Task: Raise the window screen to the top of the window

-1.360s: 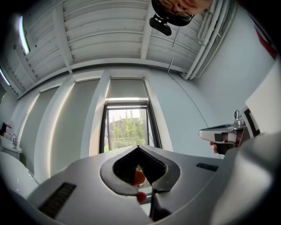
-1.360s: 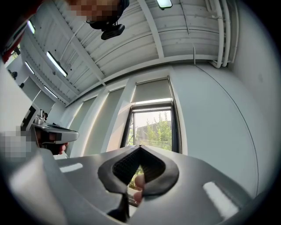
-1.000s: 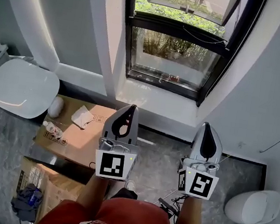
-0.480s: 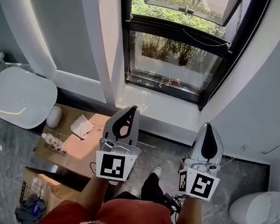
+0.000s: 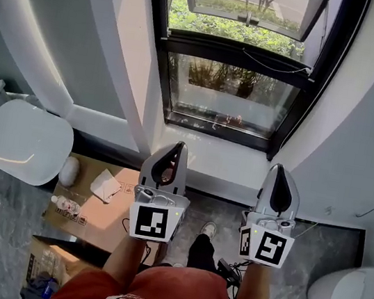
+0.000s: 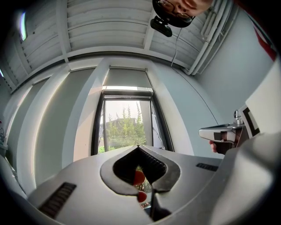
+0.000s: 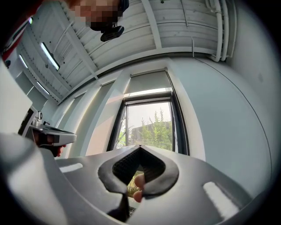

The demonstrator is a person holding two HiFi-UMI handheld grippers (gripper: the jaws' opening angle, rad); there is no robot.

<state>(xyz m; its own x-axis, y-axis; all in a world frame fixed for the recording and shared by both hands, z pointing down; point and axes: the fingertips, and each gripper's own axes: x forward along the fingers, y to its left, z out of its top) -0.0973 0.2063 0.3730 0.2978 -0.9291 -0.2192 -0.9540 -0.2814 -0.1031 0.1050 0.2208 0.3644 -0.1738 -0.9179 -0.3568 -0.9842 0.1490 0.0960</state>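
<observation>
Window screen [image 6: 127, 78] high in window [image 6: 126, 125], bottom edge horizontal; left gripper [image 5: 176, 145], right gripper [image 5: 277, 168] pressed together, empty

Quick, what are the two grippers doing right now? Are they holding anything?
Left gripper: jaws shut, holding nothing.
Right gripper: jaws shut, holding nothing.

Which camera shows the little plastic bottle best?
The head view. It looks steeply down, so the plastic bottle shows whole, lying on the cardboard box. The left gripper view and the right gripper view both aim upward at the window, so neither one shows the bottle at all.
</observation>
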